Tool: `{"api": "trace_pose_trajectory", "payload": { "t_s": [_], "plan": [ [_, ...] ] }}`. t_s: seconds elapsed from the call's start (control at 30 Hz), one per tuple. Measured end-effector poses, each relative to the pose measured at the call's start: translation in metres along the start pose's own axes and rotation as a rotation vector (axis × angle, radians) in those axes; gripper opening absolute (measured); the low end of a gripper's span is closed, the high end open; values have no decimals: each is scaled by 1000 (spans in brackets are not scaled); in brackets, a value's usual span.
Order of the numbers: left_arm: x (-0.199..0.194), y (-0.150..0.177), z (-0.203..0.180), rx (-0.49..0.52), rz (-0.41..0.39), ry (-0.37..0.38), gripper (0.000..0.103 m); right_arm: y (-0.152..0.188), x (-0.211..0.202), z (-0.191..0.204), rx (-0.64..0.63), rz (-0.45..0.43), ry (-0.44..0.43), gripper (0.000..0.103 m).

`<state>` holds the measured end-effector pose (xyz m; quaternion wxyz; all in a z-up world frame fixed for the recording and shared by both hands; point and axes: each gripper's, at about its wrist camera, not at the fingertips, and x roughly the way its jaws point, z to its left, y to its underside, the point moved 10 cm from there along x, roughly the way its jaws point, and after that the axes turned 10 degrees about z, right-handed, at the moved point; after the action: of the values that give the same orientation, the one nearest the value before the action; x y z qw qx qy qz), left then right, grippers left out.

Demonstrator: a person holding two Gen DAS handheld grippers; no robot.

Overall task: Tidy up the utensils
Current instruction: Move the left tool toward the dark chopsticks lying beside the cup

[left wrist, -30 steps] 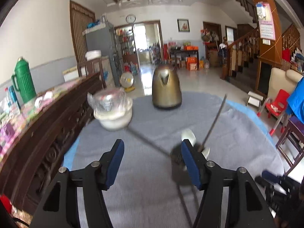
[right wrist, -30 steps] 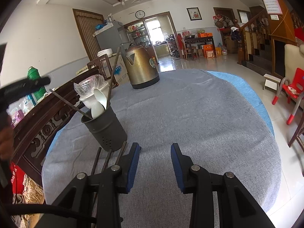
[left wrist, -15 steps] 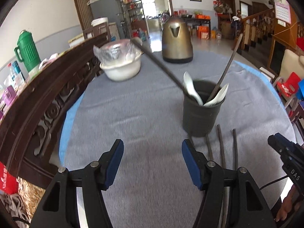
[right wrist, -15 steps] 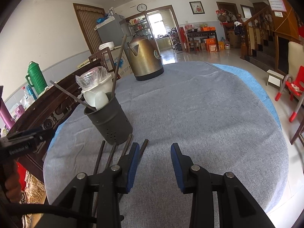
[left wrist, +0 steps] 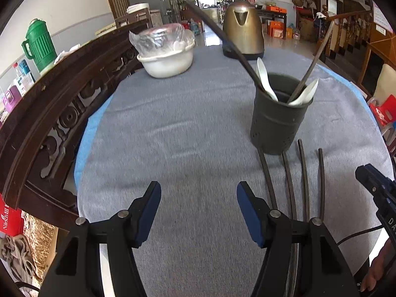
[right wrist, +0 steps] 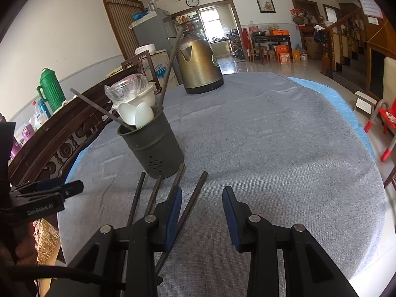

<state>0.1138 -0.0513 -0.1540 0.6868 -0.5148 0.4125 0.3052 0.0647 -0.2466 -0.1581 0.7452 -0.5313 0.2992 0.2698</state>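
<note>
1. Grey woven cloth (left wrist: 188,133) lies bare and flat ahead of my left gripper (left wrist: 198,212), jaws apart, empty.
2. Dark perforated holder (left wrist: 278,113) stands upright with white spoons and two sticks inside.
3. Four dark chopsticks (right wrist: 191,201) lie before it; my right gripper (right wrist: 201,212) hovers there, jaws apart, gripping nothing.

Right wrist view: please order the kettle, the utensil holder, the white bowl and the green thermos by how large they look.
1. utensil holder and kettle: alike; the holder is nearer, so unsure.
2. white bowl, partly hidden.
3. green thermos, farthest away.
</note>
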Motion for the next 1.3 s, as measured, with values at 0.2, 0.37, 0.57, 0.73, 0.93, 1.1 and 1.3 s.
{"api": "trace_pose_trajectory", "payload": {
  "t_s": [0.2, 0.37, 0.57, 0.73, 0.93, 1.1, 1.3],
  "plan": [
    [8, 7, -4, 6, 33, 8, 65, 1, 3, 1, 6, 9, -2, 37],
    [13, 10, -10, 17, 51, 20, 65, 3, 5, -1, 11, 16, -1, 37],
    [16, 9, -19, 32, 61, 26, 65, 2, 10, -9, 40, 25, -2, 37],
    [21, 7, -26, 44, 75, 34, 65, -1, 17, -18, 74, 39, -5, 37],
    [32, 3, -35, 65, 99, 48, 65, -8, 28, -25, 103, 59, -13, 37],
    [43, -1, -42, 74, 119, 57, 65, -17, 38, -26, 121, 76, -30, 37],
    [53, -5, -47, 83, 139, 62, 65, -23, 53, -31, 144, 108, -47, 37]
  ]
}}
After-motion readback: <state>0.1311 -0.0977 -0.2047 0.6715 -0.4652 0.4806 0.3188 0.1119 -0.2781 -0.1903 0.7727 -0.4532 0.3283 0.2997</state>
